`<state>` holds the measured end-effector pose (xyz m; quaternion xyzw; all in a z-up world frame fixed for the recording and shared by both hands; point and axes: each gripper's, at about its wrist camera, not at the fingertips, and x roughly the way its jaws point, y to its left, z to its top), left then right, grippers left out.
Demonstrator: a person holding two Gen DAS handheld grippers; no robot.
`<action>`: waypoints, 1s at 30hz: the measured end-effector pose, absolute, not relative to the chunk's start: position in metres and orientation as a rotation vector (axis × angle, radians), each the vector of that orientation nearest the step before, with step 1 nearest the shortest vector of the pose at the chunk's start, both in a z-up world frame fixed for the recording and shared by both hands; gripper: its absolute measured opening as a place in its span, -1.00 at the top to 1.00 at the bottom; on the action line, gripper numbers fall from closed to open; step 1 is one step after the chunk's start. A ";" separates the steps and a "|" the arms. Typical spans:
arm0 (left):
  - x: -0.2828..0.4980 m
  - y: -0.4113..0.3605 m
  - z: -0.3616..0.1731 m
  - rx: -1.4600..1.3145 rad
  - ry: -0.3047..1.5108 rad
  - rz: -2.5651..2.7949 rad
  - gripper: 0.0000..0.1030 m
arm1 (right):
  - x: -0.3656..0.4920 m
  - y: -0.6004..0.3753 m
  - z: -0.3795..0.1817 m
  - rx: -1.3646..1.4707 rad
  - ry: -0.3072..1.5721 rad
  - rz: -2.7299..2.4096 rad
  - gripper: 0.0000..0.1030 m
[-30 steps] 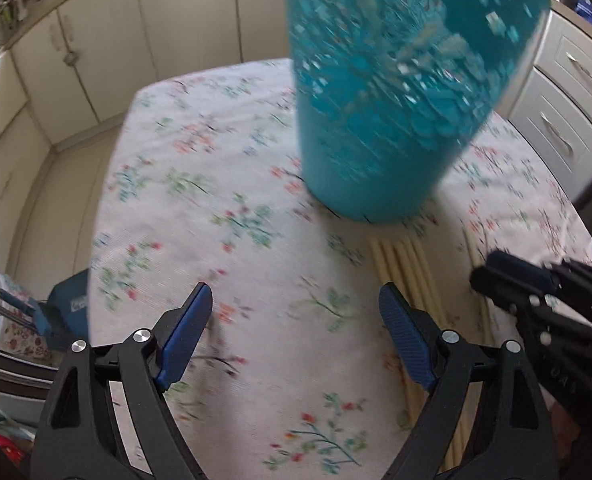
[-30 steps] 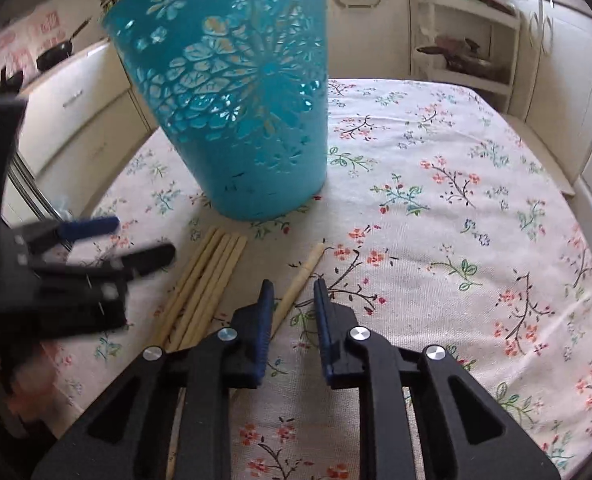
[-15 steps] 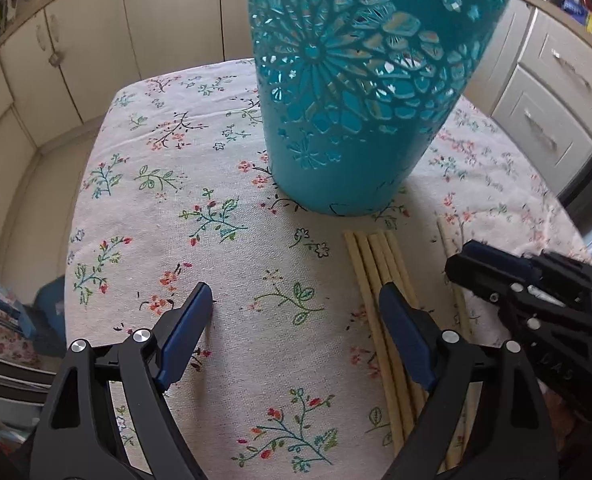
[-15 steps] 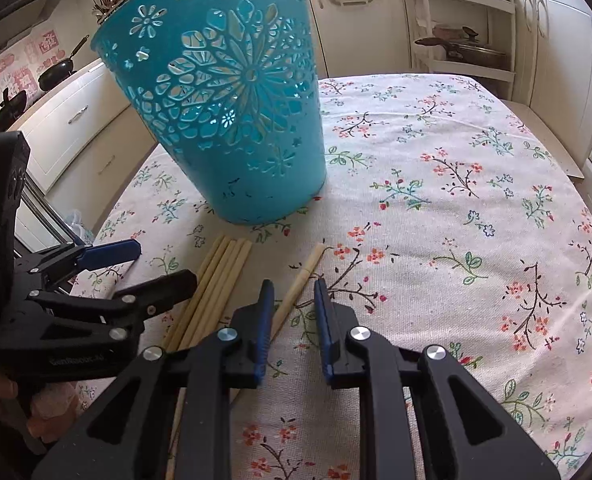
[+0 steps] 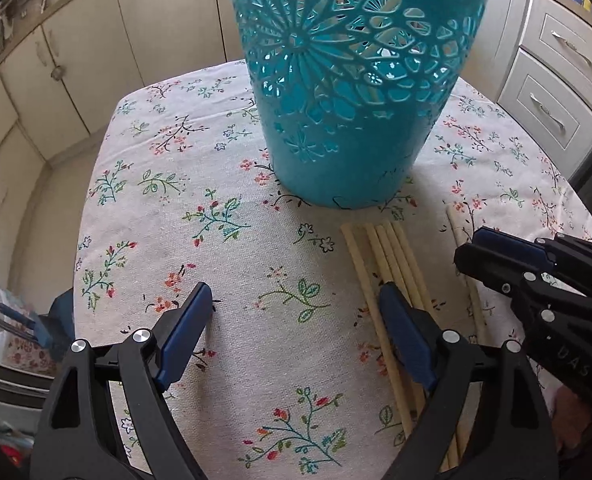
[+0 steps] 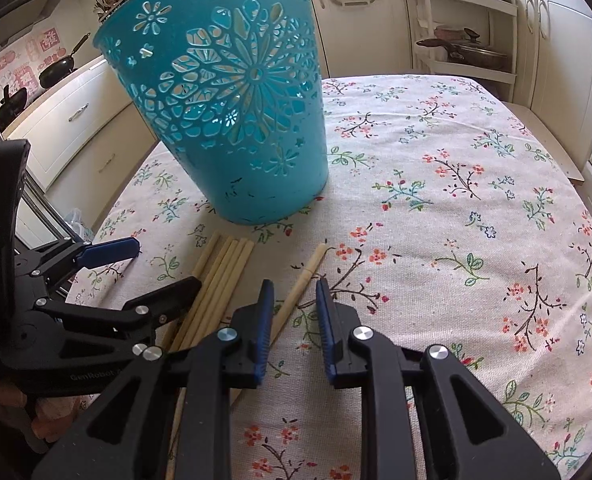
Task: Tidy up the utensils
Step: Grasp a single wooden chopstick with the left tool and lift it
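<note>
Over the floral table (image 5: 143,216), left view: left gripper (image 5: 291,320) jaws wide, empty; basket (image 5: 348,92) top cropped; chopstick bundle (image 5: 380,264) partly hidden. Right view: right gripper (image 6: 294,308) jaws narrowly apart, single chopstick (image 6: 302,280) between, contact unclear.

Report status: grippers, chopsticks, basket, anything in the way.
Left gripper open, empty. Right gripper narrowly open, single chopstick between its jaws, ungripped. Chopstick bundle flat beside teal basket. Nothing blocking.
</note>
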<state>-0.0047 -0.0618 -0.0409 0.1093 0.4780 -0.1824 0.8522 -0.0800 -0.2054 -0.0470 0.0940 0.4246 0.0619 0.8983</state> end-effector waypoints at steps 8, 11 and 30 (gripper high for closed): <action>-0.003 -0.061 -0.035 0.223 0.971 -0.401 0.51 | -0.080 -0.199 -0.046 0.154 0.884 0.113 0.57; 0.002 -0.054 -0.035 0.188 0.981 -0.400 0.85 | -0.079 -0.188 -0.045 0.083 0.893 0.109 0.55; 0.008 -0.049 -0.036 0.241 0.978 -0.347 0.92 | -0.073 -0.189 -0.044 -0.018 0.908 0.116 0.85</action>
